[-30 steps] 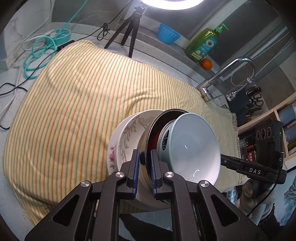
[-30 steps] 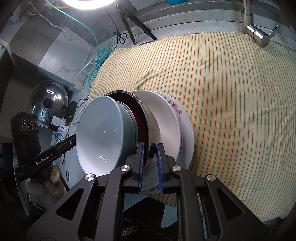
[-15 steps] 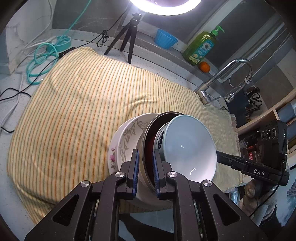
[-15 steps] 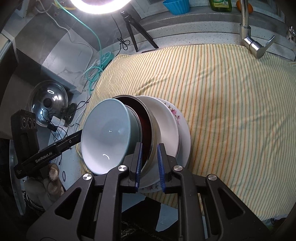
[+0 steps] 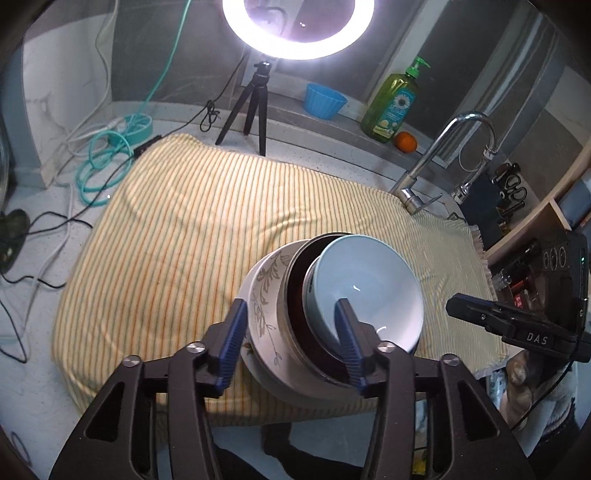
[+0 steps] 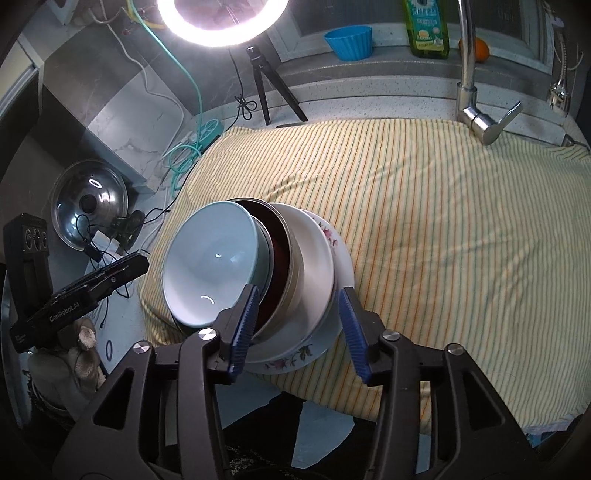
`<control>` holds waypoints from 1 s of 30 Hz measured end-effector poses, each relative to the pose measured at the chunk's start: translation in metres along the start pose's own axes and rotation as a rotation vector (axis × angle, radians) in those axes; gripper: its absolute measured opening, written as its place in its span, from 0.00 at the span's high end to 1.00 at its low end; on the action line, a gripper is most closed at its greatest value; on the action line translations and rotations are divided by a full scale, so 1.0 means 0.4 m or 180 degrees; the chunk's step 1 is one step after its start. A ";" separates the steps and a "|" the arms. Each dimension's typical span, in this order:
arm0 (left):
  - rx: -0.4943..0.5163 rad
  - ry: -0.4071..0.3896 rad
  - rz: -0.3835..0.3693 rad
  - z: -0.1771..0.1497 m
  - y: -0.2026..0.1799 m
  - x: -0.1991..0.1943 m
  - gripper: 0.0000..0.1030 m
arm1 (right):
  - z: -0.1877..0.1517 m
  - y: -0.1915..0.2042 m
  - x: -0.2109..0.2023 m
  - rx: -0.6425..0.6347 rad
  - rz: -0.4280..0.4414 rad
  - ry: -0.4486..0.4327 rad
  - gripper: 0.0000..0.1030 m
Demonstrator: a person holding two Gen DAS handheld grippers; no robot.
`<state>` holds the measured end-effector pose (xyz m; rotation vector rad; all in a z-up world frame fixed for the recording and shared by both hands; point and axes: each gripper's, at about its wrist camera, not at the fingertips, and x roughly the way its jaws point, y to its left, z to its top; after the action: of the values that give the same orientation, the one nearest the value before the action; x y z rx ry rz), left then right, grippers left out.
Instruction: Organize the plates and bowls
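Nested stack of dishes on the near edge of the striped cloth (image 5: 207,221), which covers the counter (image 6: 369,88). Innermost is a pale blue bowl (image 5: 369,284); it sits in a dark red metal-rimmed bowl (image 5: 295,291), which sits in a white bowl with a leaf pattern (image 5: 264,295). In the right wrist view the stack rests on a flowered plate (image 6: 325,236), and the bowls lean toward the left of that view.

The left gripper (image 5: 291,332) has its jaws spread wide, one blue pad outside the white bowl and the other in front of the pale blue bowl's rim; whether either pad touches cannot be told. The right gripper (image 6: 299,325) is likewise wide apart and holds nothing, its pads standing on either side of the stack's near edge.

Far side of the counter: a ring light (image 5: 299,26) on a small tripod (image 5: 255,107), a blue cup (image 5: 325,99), a green soap bottle (image 5: 393,103), an orange (image 5: 405,142) and a tap (image 5: 443,162). To the left lie teal cable coils (image 5: 107,166); in the right wrist view a glass pot lid (image 6: 88,203) lies beyond them.
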<state>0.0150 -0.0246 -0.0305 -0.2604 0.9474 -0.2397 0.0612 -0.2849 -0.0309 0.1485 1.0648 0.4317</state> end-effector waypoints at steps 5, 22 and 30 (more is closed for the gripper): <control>0.0189 -0.0136 0.0129 -0.013 -0.040 -0.028 0.40 | -0.021 0.009 -0.038 -0.0120 -0.0099 -0.0200 0.36; 0.0338 -0.0232 0.0295 -0.054 -0.085 -0.068 0.31 | -0.074 0.066 -0.116 -0.0367 -0.0249 -0.0581 0.18; 0.0352 -0.0271 0.0321 -0.055 -0.085 -0.085 0.31 | -0.076 0.074 -0.118 -0.0362 -0.0237 -0.0585 0.18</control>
<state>-0.0252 -0.0484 -0.0056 -0.1198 0.8574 -0.1861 0.0075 -0.2800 0.0025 0.0461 0.8602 0.4025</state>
